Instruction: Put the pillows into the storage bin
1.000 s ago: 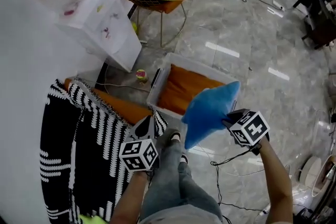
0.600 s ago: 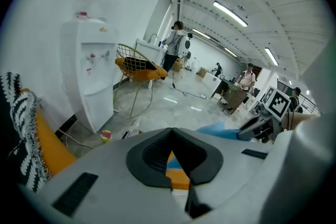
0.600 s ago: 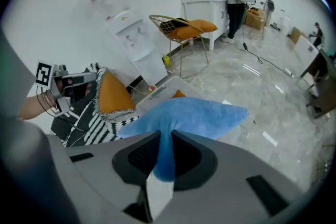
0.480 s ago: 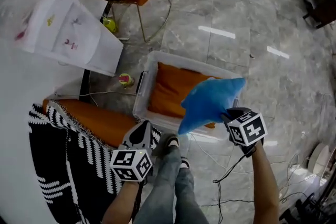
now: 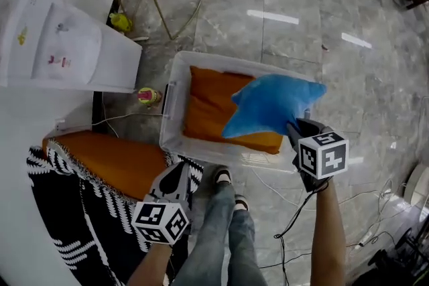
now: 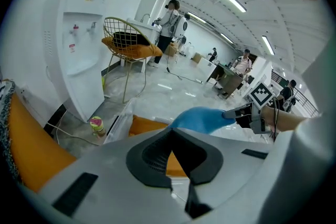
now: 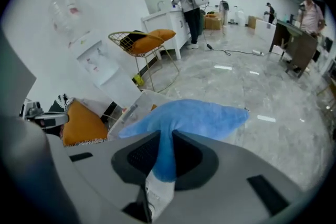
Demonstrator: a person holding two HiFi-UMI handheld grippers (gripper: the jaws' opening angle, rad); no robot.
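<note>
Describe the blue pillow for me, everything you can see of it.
The blue pillow is a soft, plush-looking cushion in plain bright blue with pointed corners. The right tongs are shut on one corner, where a white tag hangs. The pillow sticks out roughly level over the right part of the bin, above the orange pillow lying inside. It sags slightly. Only the tongs clearly touch it; contact with the orange pillow cannot be told.

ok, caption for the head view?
Right gripper holds a blue pillow over the storage bin, where an orange pillow lies.
</note>
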